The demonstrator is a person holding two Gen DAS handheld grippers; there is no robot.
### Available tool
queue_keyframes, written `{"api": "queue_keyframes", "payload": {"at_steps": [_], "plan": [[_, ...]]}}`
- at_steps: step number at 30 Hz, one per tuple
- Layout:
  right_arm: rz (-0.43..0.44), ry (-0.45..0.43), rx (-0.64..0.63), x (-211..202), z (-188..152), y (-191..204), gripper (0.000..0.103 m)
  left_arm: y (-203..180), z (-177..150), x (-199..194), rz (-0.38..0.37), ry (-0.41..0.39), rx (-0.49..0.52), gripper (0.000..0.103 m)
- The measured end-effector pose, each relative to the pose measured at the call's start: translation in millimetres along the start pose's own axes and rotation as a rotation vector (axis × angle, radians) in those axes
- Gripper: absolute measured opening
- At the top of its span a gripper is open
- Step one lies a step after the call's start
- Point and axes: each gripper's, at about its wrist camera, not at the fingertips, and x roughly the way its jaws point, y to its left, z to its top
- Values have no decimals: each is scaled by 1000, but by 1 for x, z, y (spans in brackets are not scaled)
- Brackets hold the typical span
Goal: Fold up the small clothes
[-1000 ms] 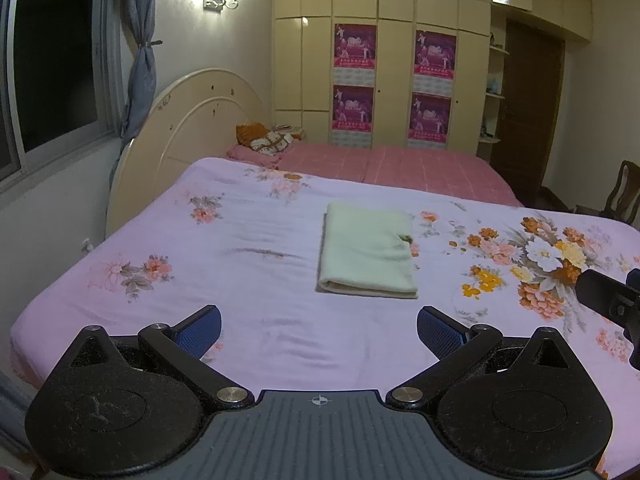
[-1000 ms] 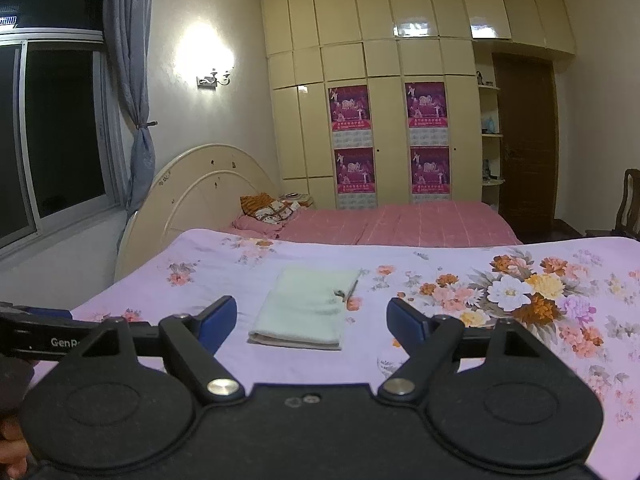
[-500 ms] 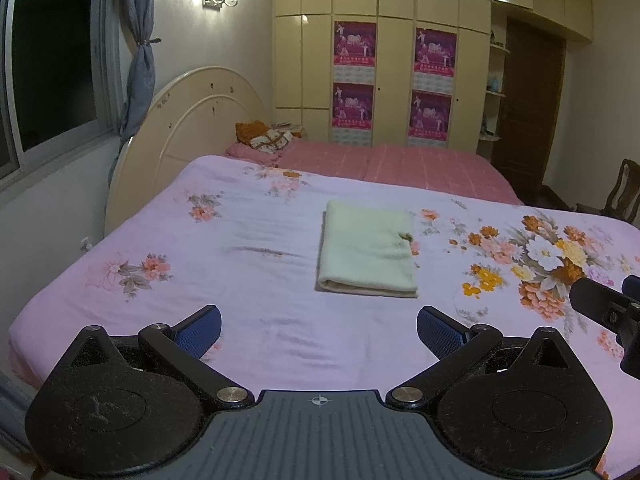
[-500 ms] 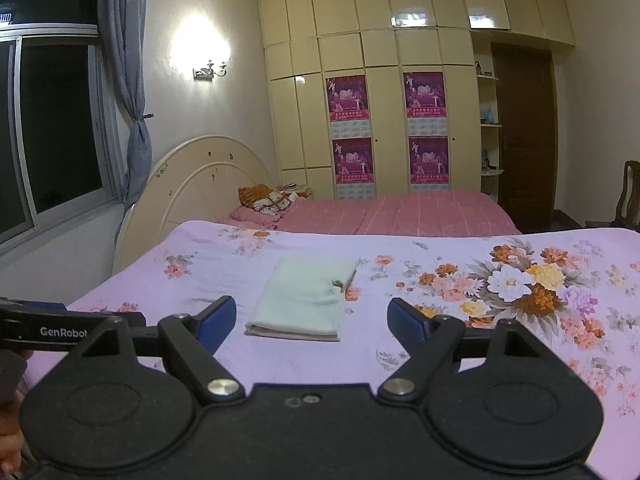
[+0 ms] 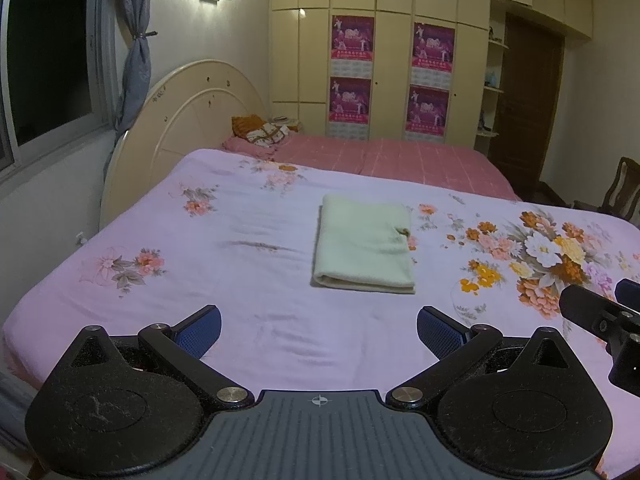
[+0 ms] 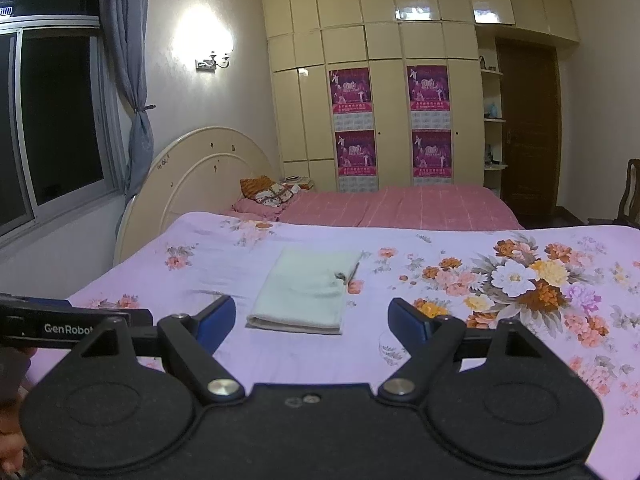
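A pale green garment [image 5: 364,244] lies folded into a neat rectangle on the lilac flowered bedsheet [image 5: 240,280], a dark tag showing at its right edge. In the right wrist view the same folded garment [image 6: 308,290] rests ahead and slightly left. My left gripper [image 5: 319,328] hovers over the near part of the bed, jaws wide apart with nothing between them. My right gripper [image 6: 311,320] is open too, empty, well short of the garment. Each gripper's body appears at the edge of the other's view.
A cream round headboard [image 5: 192,120] stands at the left, with a pink checked cover [image 5: 384,160] and pillows [image 5: 260,132] beyond the sheet. Cupboards with posters [image 5: 352,76] fill the back wall. A wooden chair [image 5: 620,188] is at the right, a window [image 6: 52,120] at the left.
The right wrist camera has shifted its view slightly, so the bed sits a bit lower and the garment more centred. Garment and left gripper are unmoved.
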Motion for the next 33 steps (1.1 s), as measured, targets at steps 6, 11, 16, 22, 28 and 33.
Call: {"api": "queue_keyframes", "payload": {"at_steps": [6,11,16,22,28,33], "plan": [[-2,8,-1,5,2,-1,83,-1,1,6,-2,3,-1,103],[-2,8,-1,5,1,-1,83,-3,5,13,-3,12,2,103],[4,20,1,13,1,-1,83,-6,8,22,1,17,4,103],[9,33,4,22,0,-2,83,-10,11,27,4,15,18,103],[27,48,-8,29,0,0,83,-14,13,34,-22,1,28,103],[15,61,11,36,-2,-5,83,-15,15,45,-17,3,22,103]]}}
